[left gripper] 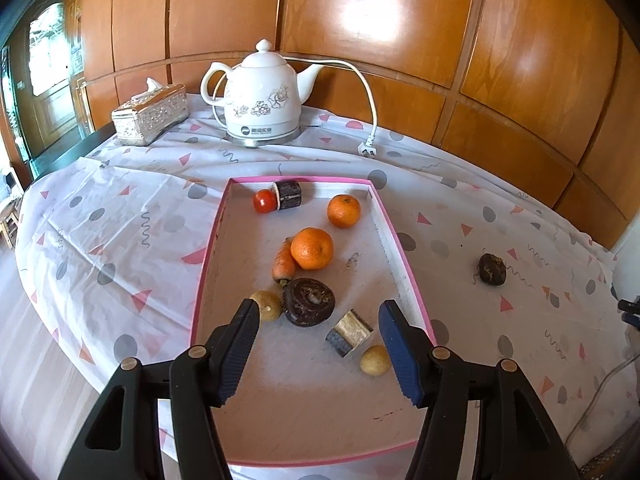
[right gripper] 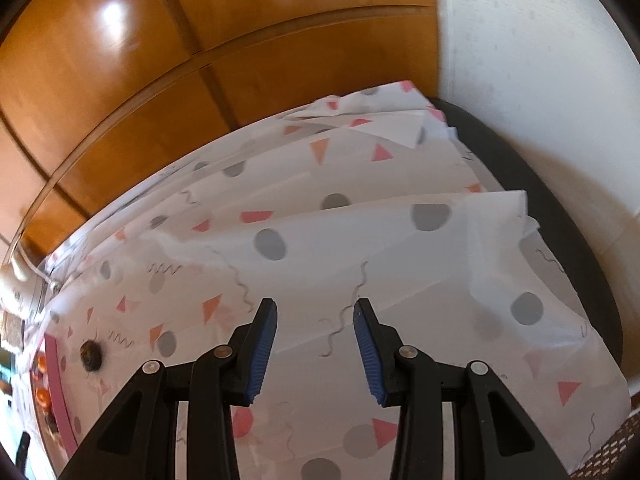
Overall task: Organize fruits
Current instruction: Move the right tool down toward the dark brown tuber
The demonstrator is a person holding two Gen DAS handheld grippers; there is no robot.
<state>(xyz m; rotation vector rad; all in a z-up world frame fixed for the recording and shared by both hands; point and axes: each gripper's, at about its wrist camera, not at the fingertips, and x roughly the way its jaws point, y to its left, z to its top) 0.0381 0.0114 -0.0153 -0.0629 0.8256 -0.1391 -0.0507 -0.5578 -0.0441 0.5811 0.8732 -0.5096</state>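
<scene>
Most produce already lies in the tray; one dark fruit remains on the desk, right of the tray. Left tool spread wide, empty, above the tray. Right tool parted, empty, over bare cloth

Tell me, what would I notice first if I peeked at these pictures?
Probably the pink-rimmed tray mid-table, with two bright oranges, the bigger orange touching a carrot. Behind it stands a white teapot-shaped kettle. One dark round fruit sits alone on the cloth, right of the tray.
</scene>
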